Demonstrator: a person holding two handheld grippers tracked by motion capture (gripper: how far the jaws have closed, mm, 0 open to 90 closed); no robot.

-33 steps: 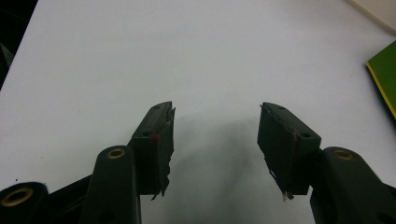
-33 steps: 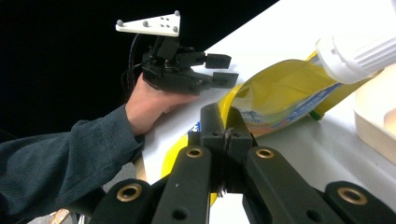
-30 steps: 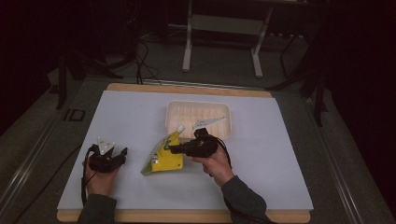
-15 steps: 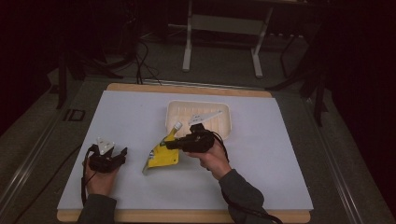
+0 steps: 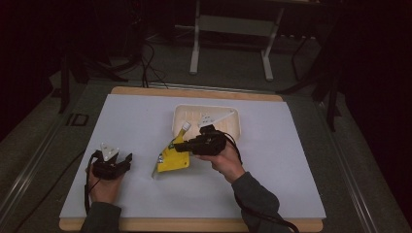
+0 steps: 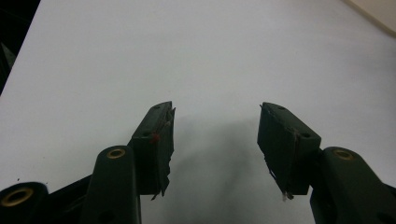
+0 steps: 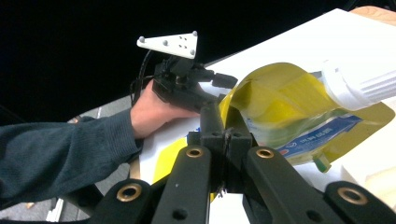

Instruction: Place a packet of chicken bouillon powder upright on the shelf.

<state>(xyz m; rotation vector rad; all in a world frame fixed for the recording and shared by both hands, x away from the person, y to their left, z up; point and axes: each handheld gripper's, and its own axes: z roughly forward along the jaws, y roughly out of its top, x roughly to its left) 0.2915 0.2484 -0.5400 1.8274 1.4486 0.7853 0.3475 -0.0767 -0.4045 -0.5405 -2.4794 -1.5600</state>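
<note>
On the table in the high view we list a pale blue mat laid over a wooden board, with dark floor, cables and a metal stand's legs beyond its far edge. Near the mat's far middle sits a shallow cream tray; we cannot make out anything loose inside it. Just in front of the tray's near left corner we record a yellow spouted pouch, white cap pointing toward the tray, tilted, its lower corner at the mat. The right gripper is clenched on the pouch's upper edge. The left gripper rests well apart at the mat's left, with bare mat between it and the pouch.

In the left gripper view we note the left gripper released, jaws standing wide over bare mat, nothing between them; the tray's edge shows at the top right corner.

In the right gripper view we enter the right gripper pinched tight on the pouch, with the white cap to the right. Behind it sits the other hand with its gripper. A cream tray corner lies at lower right.
</note>
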